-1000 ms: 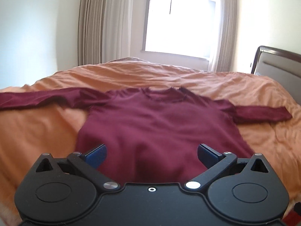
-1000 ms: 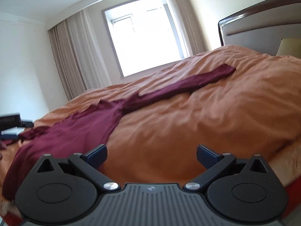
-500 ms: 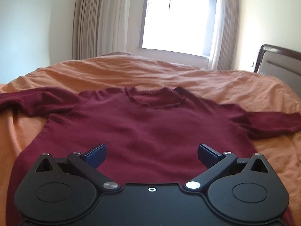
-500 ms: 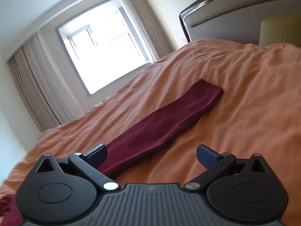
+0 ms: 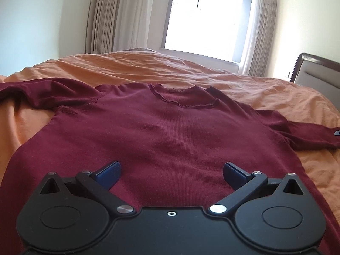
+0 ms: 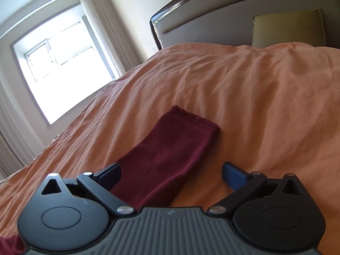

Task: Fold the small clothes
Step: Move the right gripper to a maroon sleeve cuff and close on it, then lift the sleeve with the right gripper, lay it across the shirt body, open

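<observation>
Risk, sleeve: the right gripper (image 6: 171, 171) may pinch the orange bedcover (image 6: 265, 106) along with the thin sleeve (image 6: 170, 155), since the cloth lies flat against it.
Risk, body: a pull on the sleeve may drag the maroon shirt (image 5: 165, 140) askew and wrinkle it.
Shirt: spread flat on the bed, collar far, sleeves out left and right.
Left gripper (image 5: 171, 173): jaws wide apart, holding nothing, low over the shirt's near part.
Right gripper: jaws wide apart, empty, straddling the sleeve short of its cuff; contact unclear.

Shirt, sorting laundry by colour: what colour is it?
Dark maroon shirt, plain; clearest in the left wrist view.
</observation>
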The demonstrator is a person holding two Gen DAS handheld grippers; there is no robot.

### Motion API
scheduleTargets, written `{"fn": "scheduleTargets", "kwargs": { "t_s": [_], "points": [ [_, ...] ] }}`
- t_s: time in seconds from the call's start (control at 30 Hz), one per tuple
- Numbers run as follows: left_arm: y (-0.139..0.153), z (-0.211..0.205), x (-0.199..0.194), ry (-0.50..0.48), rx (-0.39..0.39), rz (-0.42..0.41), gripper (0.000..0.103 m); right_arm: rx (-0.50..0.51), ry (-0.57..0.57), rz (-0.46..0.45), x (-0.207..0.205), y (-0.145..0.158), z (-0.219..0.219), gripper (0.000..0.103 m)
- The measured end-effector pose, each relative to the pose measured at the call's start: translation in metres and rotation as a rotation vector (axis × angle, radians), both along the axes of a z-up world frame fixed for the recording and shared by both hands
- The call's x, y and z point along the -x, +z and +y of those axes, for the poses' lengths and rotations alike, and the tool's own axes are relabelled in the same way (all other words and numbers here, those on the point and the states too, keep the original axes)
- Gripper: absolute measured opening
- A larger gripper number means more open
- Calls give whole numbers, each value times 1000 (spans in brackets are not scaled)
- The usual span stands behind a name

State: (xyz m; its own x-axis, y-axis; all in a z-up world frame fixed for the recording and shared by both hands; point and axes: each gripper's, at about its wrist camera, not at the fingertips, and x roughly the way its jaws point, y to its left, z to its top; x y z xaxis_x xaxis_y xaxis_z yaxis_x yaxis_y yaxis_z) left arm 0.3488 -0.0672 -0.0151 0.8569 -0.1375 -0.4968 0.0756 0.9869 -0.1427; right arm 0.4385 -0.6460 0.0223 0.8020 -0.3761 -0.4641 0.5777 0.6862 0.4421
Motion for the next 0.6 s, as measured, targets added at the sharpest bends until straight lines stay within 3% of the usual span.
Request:
{"fn": "scheduleTargets", "kwargs": {
  "t_s": [0.03, 0.1, 0.13, 0.17, 0.2, 0.3, 0.43, 0.6],
  "points": [
    [3, 2, 0, -1, 5, 2, 102, 9, -11, 8, -2, 0, 1, 98],
    [12, 6, 2, -3, 6, -1, 102, 32, -36, 32, -7, 1, 6, 68],
    [17, 9, 2, -1, -1, -7, 102, 34, -32, 38, -8, 2, 7, 62],
    [23, 11, 4, 2, -12, -18, 102, 35, -28, 43, -10, 2, 6, 49],
    [30, 14, 5, 6, -25, -30, 102, 40, -29, 53, -10, 4, 9, 32],
    [50, 23, 8, 11, -50, -72, 102, 96, -37, 72, -12, 14, 16, 8],
    [69, 37, 10, 37, -50, -101, 102, 279, -9, 50, -17, 46, 45, 7],
    [85, 52, 8, -4, -17, -87, 102, 536, 144, -36, -27, 101, 115, 6]
  ]
}}
